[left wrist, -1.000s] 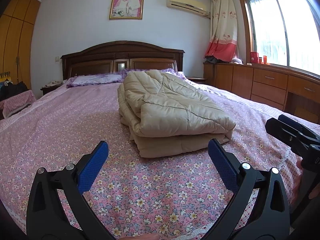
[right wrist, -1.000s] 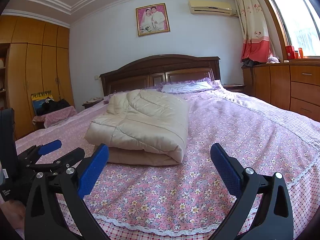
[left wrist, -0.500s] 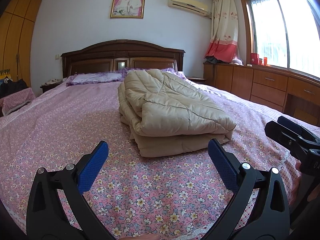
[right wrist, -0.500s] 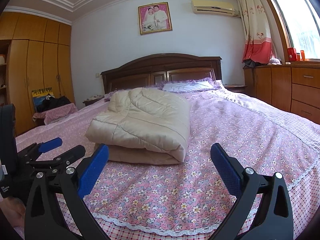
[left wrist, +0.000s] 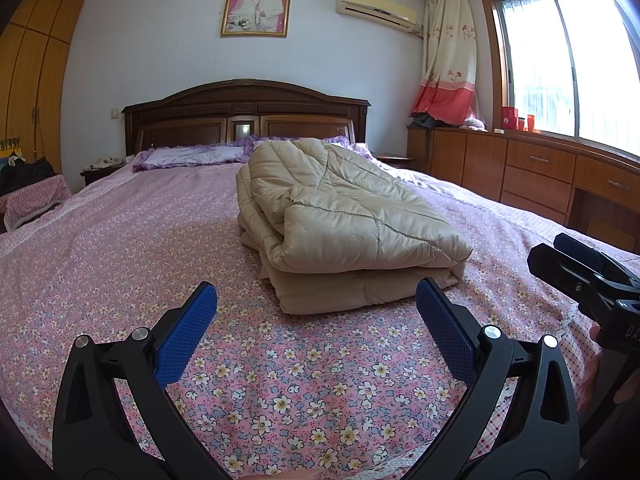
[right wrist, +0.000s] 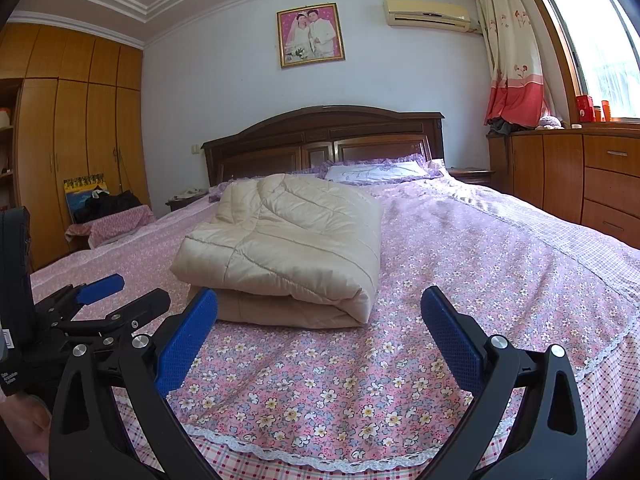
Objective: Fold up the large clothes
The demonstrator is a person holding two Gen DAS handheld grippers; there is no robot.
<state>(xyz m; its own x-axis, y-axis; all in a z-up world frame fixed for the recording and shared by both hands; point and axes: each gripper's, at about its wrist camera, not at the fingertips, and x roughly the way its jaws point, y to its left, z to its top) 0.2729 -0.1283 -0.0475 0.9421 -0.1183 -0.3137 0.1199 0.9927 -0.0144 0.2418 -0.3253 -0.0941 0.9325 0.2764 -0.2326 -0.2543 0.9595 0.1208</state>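
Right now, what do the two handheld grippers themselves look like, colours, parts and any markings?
Both match. The left gripper and right gripper each have matte black, angular plastic arms with triangular cut-outs, round silver pivot screws, and flat rectangular fingers faced with textured blue rubber pads. Seen from the right wrist view, the left gripper's black body carries a small white label with text too small to read. No cables show.

The far end of the folded quilt (left wrist: 344,216) is hidden behind its own bulk, and part of the pillows (left wrist: 192,156) is covered by it. The lower bodies of both grippers are cut off by the bottom edges. In the left wrist view, the right gripper (left wrist: 588,276) is cut by the right edge, so its fingers cannot be fully seen. The small items on the windowsill (right wrist: 592,108) are too small to be identified.
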